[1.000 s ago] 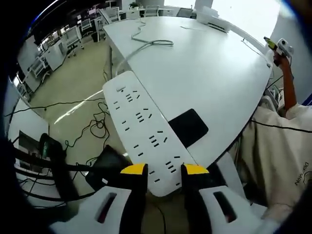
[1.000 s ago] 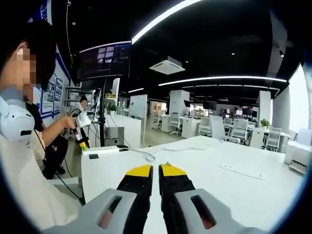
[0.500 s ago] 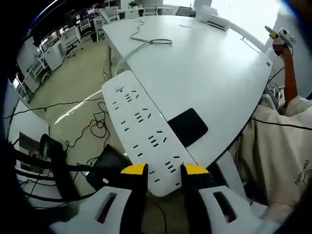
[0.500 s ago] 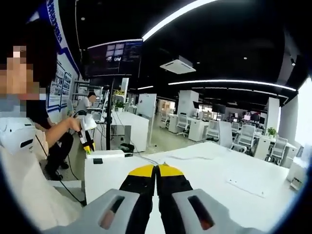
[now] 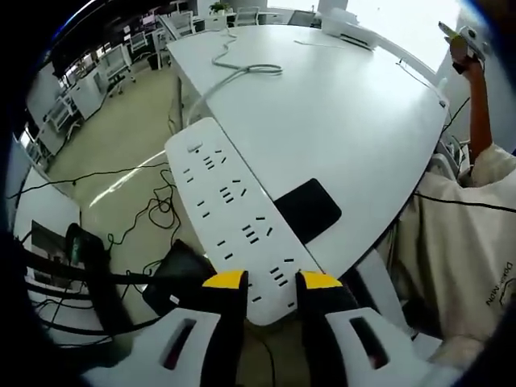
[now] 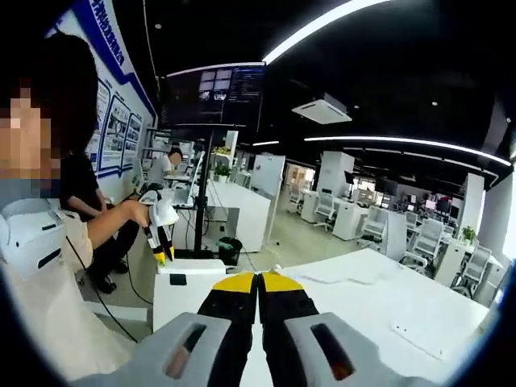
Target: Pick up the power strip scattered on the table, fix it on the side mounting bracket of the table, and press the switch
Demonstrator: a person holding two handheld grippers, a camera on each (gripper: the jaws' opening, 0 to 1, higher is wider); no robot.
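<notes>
A long white power strip (image 5: pixel 230 211) hangs out over the table's side edge, and my left gripper (image 5: pixel 262 280) is shut on its near end. Its white cable (image 5: pixel 242 72) loops across the white table (image 5: pixel 355 121). A black rectangular pad (image 5: pixel 307 209) lies at the table edge beside the strip. In the right gripper view my right gripper (image 6: pixel 258 280) is shut on nothing, held above the table (image 6: pixel 355 290). To its left, a hand holds the left gripper (image 6: pixel 163 251) on the strip's end (image 6: pixel 192 269). The right gripper (image 5: pixel 459 36) is raised far right.
Loose black cables (image 5: pixel 157 205) and a black stand (image 5: pixel 89 266) lie on the floor below the strip. The person's beige shirt (image 5: pixel 459 258) is close on the right. A monitor on a pole (image 6: pixel 214 97), office desks and chairs (image 6: pixel 355 222) stand behind.
The right gripper's jaws went from a narrow gap to fully shut, and its view has swung up and left. The left gripper keeps the strip, nudged slightly left.
</notes>
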